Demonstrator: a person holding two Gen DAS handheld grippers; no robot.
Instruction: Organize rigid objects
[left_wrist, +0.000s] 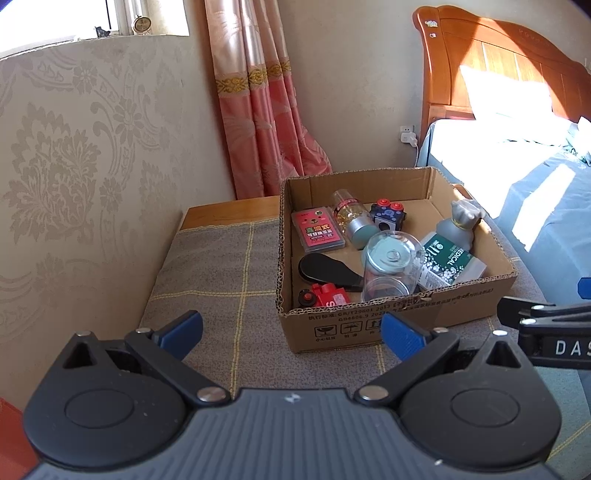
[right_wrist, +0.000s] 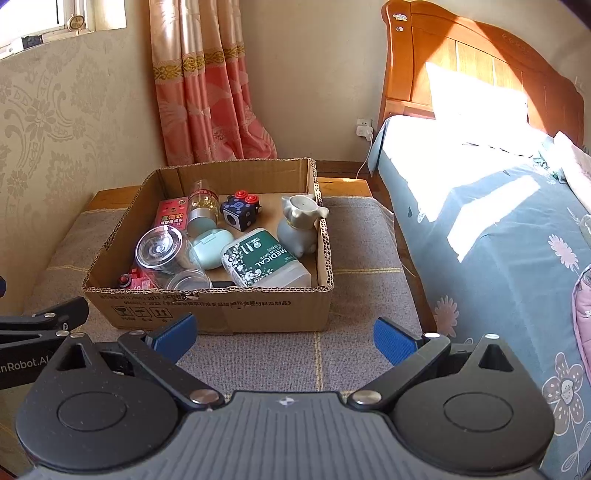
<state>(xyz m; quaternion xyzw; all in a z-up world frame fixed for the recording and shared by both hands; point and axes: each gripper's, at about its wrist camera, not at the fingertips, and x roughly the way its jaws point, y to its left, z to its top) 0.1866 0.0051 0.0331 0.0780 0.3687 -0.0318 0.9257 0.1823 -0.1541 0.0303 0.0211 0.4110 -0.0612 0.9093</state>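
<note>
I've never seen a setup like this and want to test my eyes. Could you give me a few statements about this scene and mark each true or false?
1. The brown cardboard box stands on a grey checked cloth. True.
2. The left gripper is clamped on a toy. False: it is open and holds nothing.
3. The clear glass tumbler lies on its side inside the box. True.
4. The green and white container marked MEDICAL sits on the bed. False: it lies in the box.
5. The right gripper is open, short of the box. True.
</note>
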